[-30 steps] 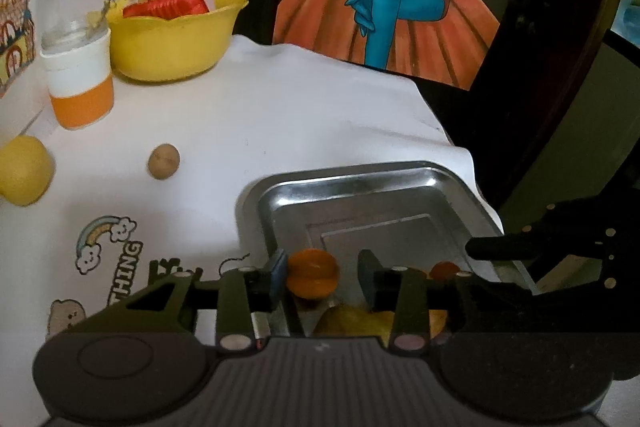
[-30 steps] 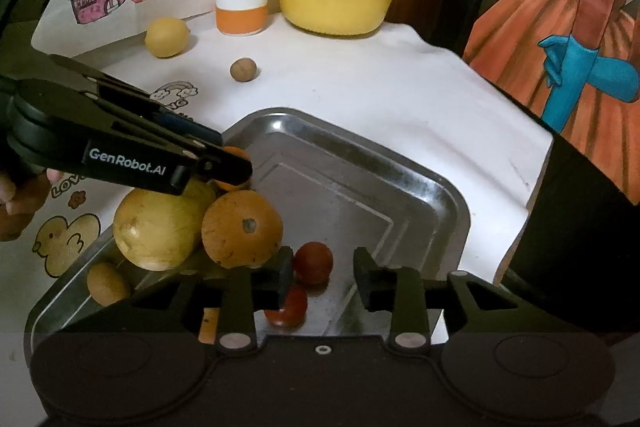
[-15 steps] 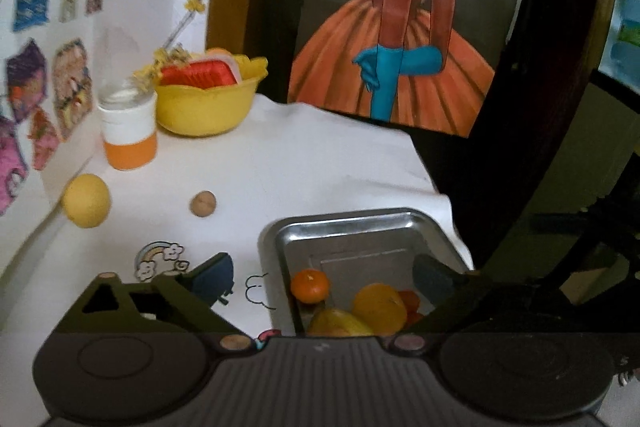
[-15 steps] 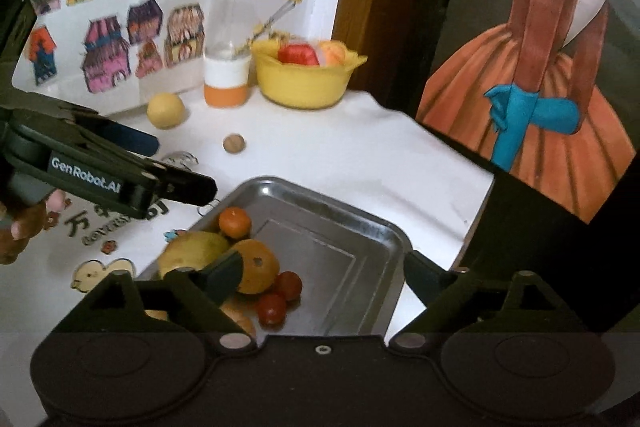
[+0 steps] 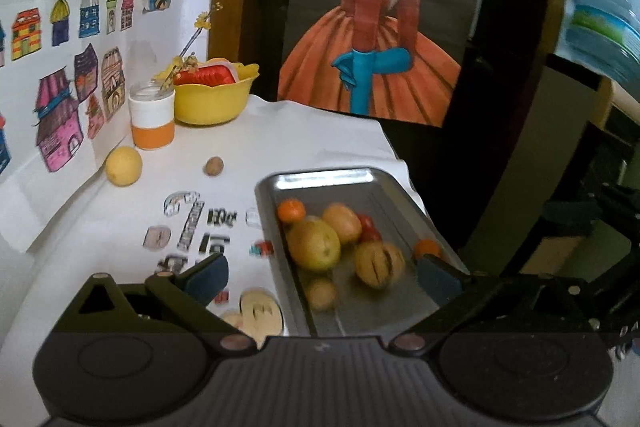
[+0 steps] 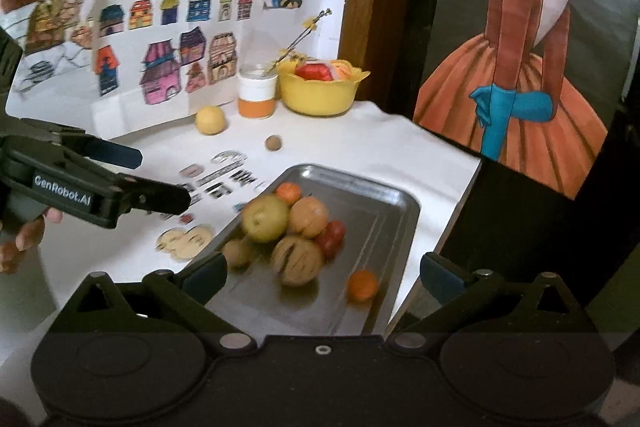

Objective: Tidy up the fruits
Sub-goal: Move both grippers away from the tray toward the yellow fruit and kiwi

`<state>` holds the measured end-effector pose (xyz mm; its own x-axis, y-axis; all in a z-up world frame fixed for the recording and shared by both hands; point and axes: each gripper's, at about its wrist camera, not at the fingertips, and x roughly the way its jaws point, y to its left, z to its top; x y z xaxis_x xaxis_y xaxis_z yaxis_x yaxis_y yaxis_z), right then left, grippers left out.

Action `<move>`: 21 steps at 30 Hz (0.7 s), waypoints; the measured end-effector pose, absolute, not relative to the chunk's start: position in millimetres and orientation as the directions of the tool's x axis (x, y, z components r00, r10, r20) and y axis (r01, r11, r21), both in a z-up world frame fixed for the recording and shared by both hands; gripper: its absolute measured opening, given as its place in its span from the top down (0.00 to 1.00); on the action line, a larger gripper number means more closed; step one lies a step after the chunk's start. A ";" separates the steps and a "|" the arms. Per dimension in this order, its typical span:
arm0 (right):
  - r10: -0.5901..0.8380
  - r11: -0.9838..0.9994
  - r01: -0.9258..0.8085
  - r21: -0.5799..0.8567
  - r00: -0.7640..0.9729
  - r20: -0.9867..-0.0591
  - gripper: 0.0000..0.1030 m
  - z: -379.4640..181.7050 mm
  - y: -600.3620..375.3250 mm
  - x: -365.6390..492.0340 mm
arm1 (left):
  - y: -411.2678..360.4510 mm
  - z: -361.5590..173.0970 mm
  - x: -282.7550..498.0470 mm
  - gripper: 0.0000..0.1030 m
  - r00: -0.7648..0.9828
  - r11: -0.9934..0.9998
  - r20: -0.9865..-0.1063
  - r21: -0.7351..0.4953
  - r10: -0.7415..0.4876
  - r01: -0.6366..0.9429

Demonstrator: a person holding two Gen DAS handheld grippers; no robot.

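**Fruit crowded in the tray, two pieces outside**

Most fruit sits bunched in the metal tray (image 6: 404, 203); a lemon (image 6: 209, 120) and small brown fruit (image 6: 273, 142) lie beyond it. My left tool (image 5: 320, 277) and right tool (image 6: 322, 273) are both spread wide, empty. I judge a careless reach could send round fruit rolling off the surface (image 6: 360, 143).

Mixed fruits (image 6: 298, 235) are piled in a metal tray (image 6: 394, 205) – a lemon (image 6: 209, 120) and a small brown fruit (image 6: 273, 142) are left outside on the cloth.

orange-banded jar (image 5: 152, 121), house drawings (image 6: 168, 67), dress painting (image 5: 370, 39)
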<state>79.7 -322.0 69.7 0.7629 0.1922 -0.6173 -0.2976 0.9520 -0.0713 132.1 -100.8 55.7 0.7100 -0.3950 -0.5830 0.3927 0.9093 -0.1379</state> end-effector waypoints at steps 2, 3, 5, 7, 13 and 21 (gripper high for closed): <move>0.197 0.951 -0.303 -0.063 0.748 -0.633 0.01 66.0 -317.8 66.1 | -98.2 53.0 115.7 0.01 0.706 0.906 -0.589 -0.118 -0.393 0.406; 0.194 0.950 -0.307 -0.066 0.740 -0.644 0.01 63.8 -314.7 59.3 | -97.0 51.0 106.7 0.01 0.704 0.905 -0.594 -0.108 -0.391 0.412; 0.190 0.945 -0.317 -0.074 0.721 -0.667 0.01 59.8 -307.6 47.2 | -94.5 46.9 93.2 0.01 0.694 0.903 -0.607 -0.095 -0.386 0.419; 0.196 0.939 -0.337 -0.073 0.697 -0.690 0.01 55.9 -301.1 37.1 | -91.6 41.3 82.5 0.01 0.677 0.902 -0.632 -0.087 -0.378 0.422; 0.242 0.918 -0.395 -0.034 0.626 -0.741 0.01 53.1 -280.7 21.1 | -80.2 29.5 68.1 0.01 0.621 0.906 -0.707 -0.066 -0.338 0.418; 0.290 0.880 -0.473 -0.032 0.590 -0.753 0.01 76.9 -256.6 20.0 | -57.6 48.9 75.7 0.01 0.608 0.918 -0.739 -0.037 -0.291 0.394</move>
<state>20.0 -256.6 76.9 0.5902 0.2899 -0.7534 -0.4734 0.8803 -0.0321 75.7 -57.6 48.9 0.6079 -0.2908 -0.7388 0.3945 0.9182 -0.0368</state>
